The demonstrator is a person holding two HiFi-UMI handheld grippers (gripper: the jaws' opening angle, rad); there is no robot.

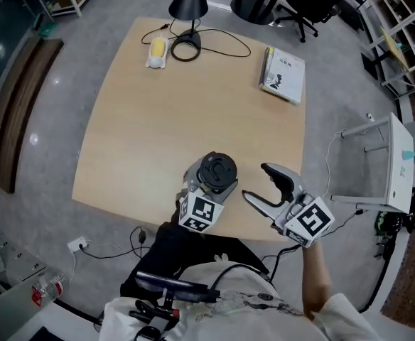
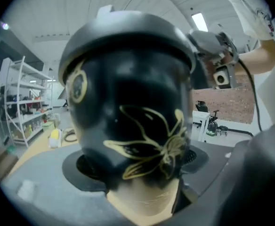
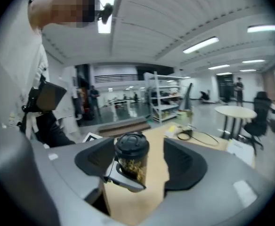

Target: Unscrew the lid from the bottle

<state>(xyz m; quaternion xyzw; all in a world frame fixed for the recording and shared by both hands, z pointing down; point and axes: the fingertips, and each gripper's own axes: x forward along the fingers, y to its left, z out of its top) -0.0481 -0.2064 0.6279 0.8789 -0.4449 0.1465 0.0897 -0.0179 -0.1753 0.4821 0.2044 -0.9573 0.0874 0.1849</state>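
A black bottle (image 2: pixel 128 126) with a gold flower pattern stands near the front edge of the wooden table (image 1: pixel 158 133). Its black lid (image 1: pixel 217 169) sits on top. My left gripper (image 1: pixel 209 187) is shut on the bottle's body, and the bottle fills the left gripper view. My right gripper (image 1: pixel 254 181) hovers just right of the bottle, open, with nothing between its fingers. In the right gripper view the bottle (image 3: pixel 130 166) and its lid (image 3: pixel 132 145) lie a short way ahead of the jaws, apart from them, with the left gripper's jaw wrapped round the bottle.
A black desk lamp (image 1: pixel 188 6) with a looped cable stands at the table's far edge, a yellow-and-white object (image 1: pixel 156 51) to its left. A booklet (image 1: pixel 283 75) lies at the far right corner. A white stand (image 1: pixel 389 162) is beside the table on the right.
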